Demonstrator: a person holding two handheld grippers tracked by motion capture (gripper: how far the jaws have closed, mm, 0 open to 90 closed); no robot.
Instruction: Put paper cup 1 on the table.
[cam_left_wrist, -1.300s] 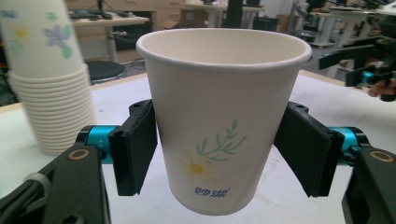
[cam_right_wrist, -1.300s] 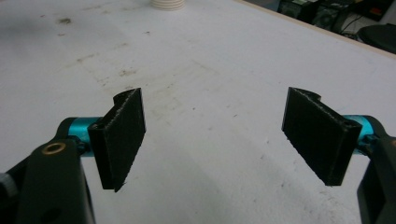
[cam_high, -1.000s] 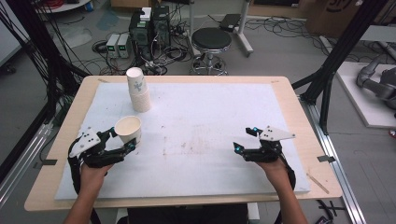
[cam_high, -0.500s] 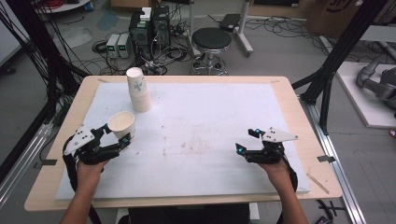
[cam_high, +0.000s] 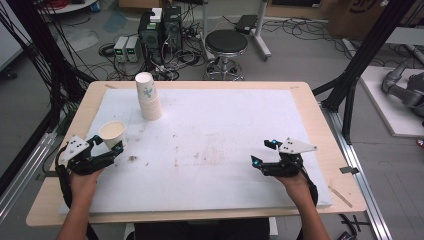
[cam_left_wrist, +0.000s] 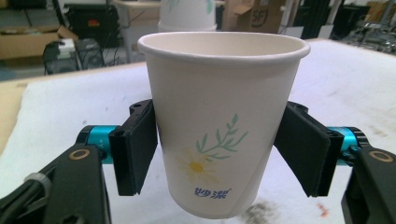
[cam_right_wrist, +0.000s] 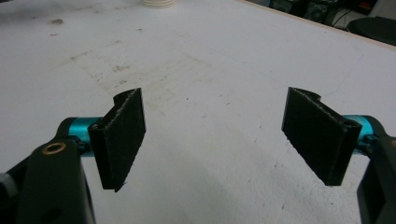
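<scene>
High view, left gripper (cam_high: 107, 148): clamped on paper cup (cam_high: 112, 134), near left edge of white mat (cam_high: 225, 120), cup upright, mouth up
Left gripper view, cup: paper cup (cam_left_wrist: 223, 121) between both pads, pads pressing its sides about mid-height, daisy print and blue lettering facing camera; cannot tell whether its base touches the mat
Right gripper (cam_high: 262, 152): jaws apart, nothing between them, near right front part of mat, well apart from cup
Right gripper view: pads wide apart over bare stained mat (cam_right_wrist: 210, 70)
Cup stack (cam_high: 148, 96): upside-down stack at back left of mat, near held cup but apart from it
Table (cam_high: 320, 107): wood rim showing around mat on all sides, left rim just beside left gripper
Open room: whole centre of mat between the grippers bare, only faint stains (cam_high: 200, 152); back right of mat bare too
Off table: stool (cam_high: 226, 44) and cables on floor beyond far edge
</scene>
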